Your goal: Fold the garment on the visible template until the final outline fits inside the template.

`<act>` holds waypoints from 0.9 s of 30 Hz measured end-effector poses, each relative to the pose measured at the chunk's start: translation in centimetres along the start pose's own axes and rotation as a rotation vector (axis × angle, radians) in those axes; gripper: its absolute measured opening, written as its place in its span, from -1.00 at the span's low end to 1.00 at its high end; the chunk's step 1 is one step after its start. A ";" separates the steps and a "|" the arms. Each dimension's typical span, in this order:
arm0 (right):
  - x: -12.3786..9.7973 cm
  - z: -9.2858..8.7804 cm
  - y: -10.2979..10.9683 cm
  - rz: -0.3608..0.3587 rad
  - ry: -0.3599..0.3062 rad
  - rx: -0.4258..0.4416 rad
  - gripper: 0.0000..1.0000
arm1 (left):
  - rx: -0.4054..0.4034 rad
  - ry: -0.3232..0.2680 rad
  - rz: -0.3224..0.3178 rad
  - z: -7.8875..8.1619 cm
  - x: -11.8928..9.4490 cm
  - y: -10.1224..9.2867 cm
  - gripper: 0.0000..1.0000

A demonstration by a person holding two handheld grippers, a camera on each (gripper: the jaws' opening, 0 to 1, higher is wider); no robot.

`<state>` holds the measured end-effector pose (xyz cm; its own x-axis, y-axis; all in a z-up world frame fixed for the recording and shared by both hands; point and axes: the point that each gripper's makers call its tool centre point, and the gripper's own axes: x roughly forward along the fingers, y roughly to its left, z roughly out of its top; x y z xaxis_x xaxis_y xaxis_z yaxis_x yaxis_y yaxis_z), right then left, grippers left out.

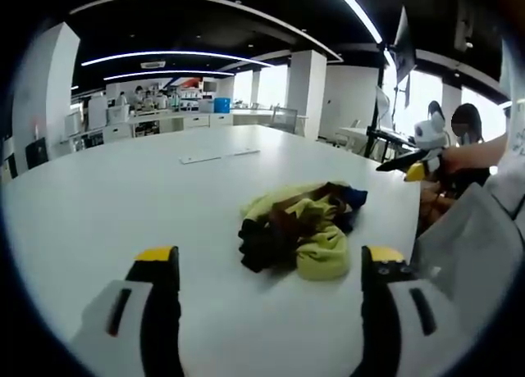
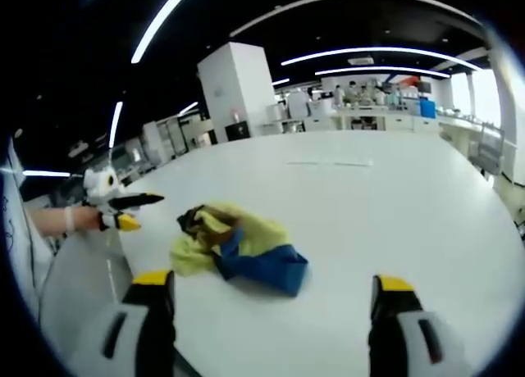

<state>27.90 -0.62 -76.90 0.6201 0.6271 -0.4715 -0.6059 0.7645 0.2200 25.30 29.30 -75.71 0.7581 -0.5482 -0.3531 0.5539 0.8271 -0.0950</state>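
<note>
1. Across the middle of both views, a wide white bench [image 1: 123, 197] is seen; no template outline can be made out on it.
2. Right of centre in the left gripper view, the garment [image 1: 303, 225] lies crumpled in a yellow, dark and blue heap, untouched.
3. At the bottom of each view, the left gripper [image 1: 267, 266] and right gripper [image 2: 271, 291] are held wide apart, empty, short of the cloth.
4. The heap should probably be spread flat first: two opposite edges should be pinched, lifted slightly and drawn apart before any fold is attempted.
</note>
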 end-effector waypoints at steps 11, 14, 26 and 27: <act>0.1 -0.2 0.1 0.001 0.000 0.009 1.00 | 0.002 0.005 -0.004 -0.1 0.0 -0.1 0.77; 0.1 -0.3 0.2 0.000 0.003 0.007 1.00 | 0.002 0.006 -0.004 -0.2 0.0 -0.1 0.77; 0.3 1.0 0.0 0.014 -0.019 -0.004 1.00 | -0.015 -0.005 -0.001 0.4 0.3 0.1 0.77; 0.3 1.1 0.0 0.015 -0.014 -0.015 1.00 | -0.003 -0.005 0.002 0.5 0.3 0.2 0.77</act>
<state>28.66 -0.29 -76.14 0.6176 0.6405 -0.4564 -0.6223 0.7528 0.2145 25.83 29.21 -75.37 0.7608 -0.5474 -0.3486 0.5515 0.8285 -0.0971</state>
